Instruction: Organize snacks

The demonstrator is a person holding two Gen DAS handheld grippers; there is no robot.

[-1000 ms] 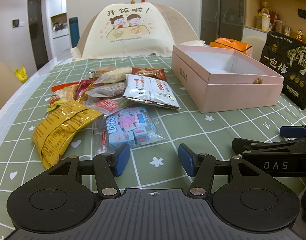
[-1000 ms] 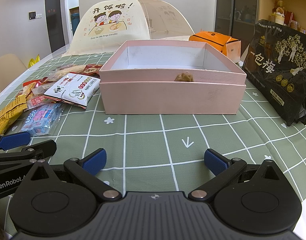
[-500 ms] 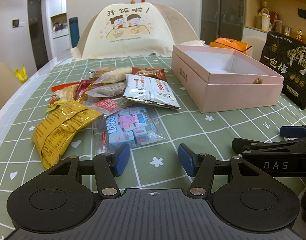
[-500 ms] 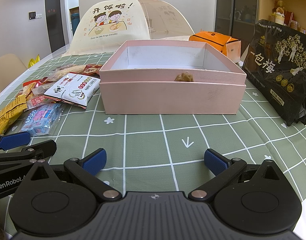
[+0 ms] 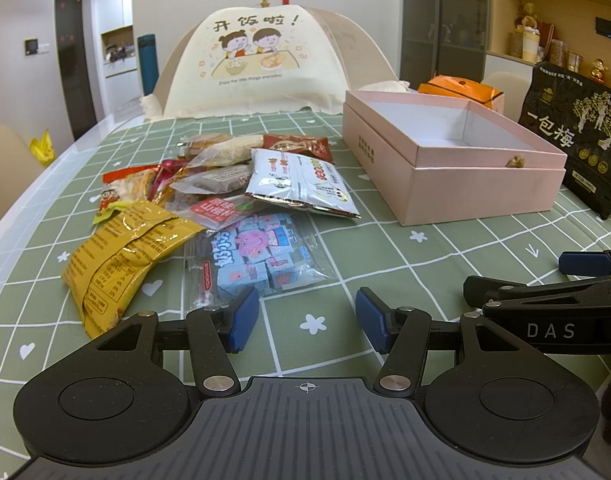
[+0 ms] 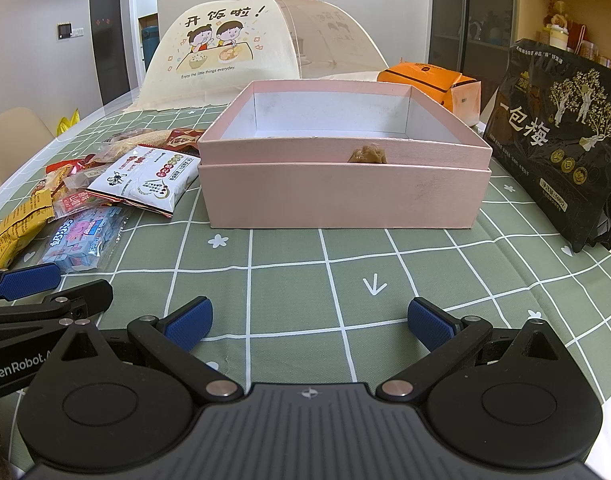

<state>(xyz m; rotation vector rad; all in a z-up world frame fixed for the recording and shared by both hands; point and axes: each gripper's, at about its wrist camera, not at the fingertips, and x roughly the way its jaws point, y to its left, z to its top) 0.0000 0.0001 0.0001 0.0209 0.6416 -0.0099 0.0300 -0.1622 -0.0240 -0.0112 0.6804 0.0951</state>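
A heap of snack packets lies on the green checked cloth: a yellow bag (image 5: 121,256), a clear bag of blue pig-print sweets (image 5: 253,256) and a white-and-silver packet (image 5: 301,180) among them. To their right stands an open pink box (image 5: 449,184), seen head-on in the right wrist view (image 6: 341,192), its inside bare. My left gripper (image 5: 307,320) hovers open just short of the blue sweets, nothing between its pads. My right gripper (image 6: 307,322) is open wide over bare cloth in front of the box. Each gripper shows at the edge of the other's view.
A big black bag with gold trees (image 6: 561,140) stands right of the box. Behind it sit an orange carton (image 6: 429,80) and a cream mesh food cover (image 5: 265,60). A shelf unit fills the far right; the table's left edge curves beside a beige chair (image 6: 13,140).
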